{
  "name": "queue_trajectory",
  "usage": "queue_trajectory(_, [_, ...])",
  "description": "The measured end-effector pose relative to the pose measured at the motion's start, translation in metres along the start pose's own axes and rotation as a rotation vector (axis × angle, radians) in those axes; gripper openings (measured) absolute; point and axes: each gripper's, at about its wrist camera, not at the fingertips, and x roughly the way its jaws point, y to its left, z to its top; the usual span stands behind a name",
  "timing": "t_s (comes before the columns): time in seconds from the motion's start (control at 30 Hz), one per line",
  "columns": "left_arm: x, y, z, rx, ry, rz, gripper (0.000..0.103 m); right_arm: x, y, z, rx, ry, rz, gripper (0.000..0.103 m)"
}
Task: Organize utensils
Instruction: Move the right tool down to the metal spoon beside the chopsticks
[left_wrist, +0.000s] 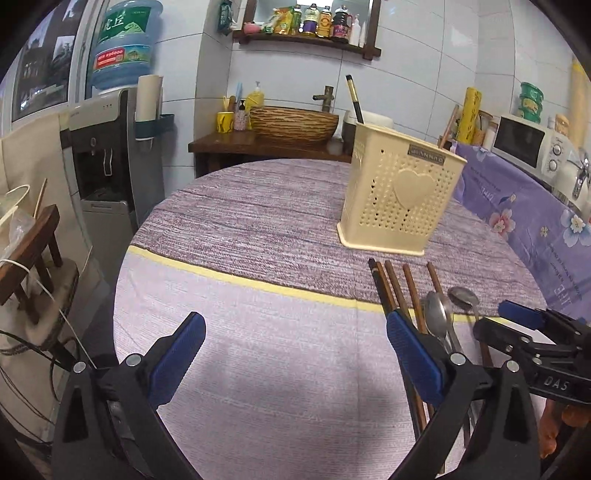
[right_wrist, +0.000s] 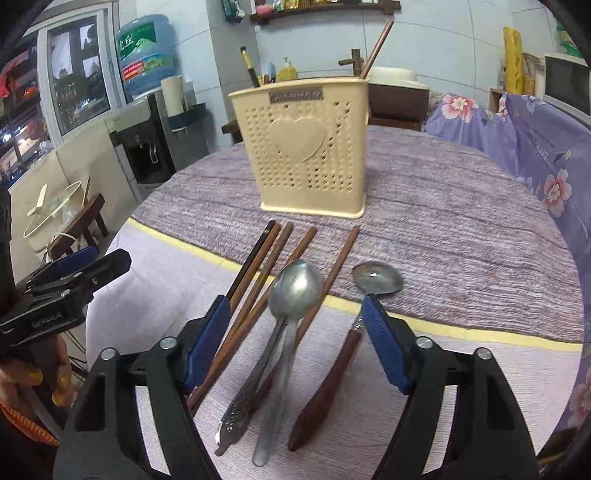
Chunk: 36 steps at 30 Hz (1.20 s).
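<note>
A cream perforated utensil holder (right_wrist: 308, 147) stands on the round table; it also shows in the left wrist view (left_wrist: 400, 194). A dark chopstick (right_wrist: 249, 66) and a brown chopstick (right_wrist: 376, 48) stand in it. Several brown chopsticks (right_wrist: 266, 273), two stacked metal spoons (right_wrist: 295, 288) and a wooden-handled spoon (right_wrist: 376, 278) lie in front of it. My right gripper (right_wrist: 295, 339) is open and empty, just above the spoons. My left gripper (left_wrist: 295, 362) is open and empty, left of the chopsticks (left_wrist: 399, 291) and spoons (left_wrist: 437, 314).
The table has a purple-grey cloth with a yellow stripe (left_wrist: 258, 284). A floral cloth (left_wrist: 524, 214) covers the counter at right, with a microwave (left_wrist: 524, 142). A water dispenser (left_wrist: 103, 155) and a wooden stool (left_wrist: 33, 243) stand at left. A basin (left_wrist: 293, 123) sits behind.
</note>
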Motion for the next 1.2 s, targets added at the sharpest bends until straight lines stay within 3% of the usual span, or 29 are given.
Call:
queue_trajectory(0.13, [0.000,-0.010,-0.001,0.056,-0.002,0.021,0.097,0.014,0.002,0.002,0.009,0.031,0.015,0.052])
queue_trajectory(0.33, [0.000,-0.014,-0.002,0.052,0.003,0.003,0.097,0.039,0.000,0.009,0.008,0.081,-0.042,0.046])
queue_trajectory(0.87, [0.004,-0.018,-0.003,0.072,0.022,-0.017,0.097,0.065,-0.001,0.013,0.013,0.131,-0.080,0.038])
queue_trajectory(0.97, [0.005,-0.020,-0.003,0.081,0.027,-0.022,0.097,0.066,-0.002,0.013,0.016,0.130,-0.090,0.027])
queue_trajectory(1.2, [0.006,-0.024,-0.003,0.089,0.031,-0.033,0.097,0.065,-0.005,0.013,0.019,0.123,-0.078,0.015])
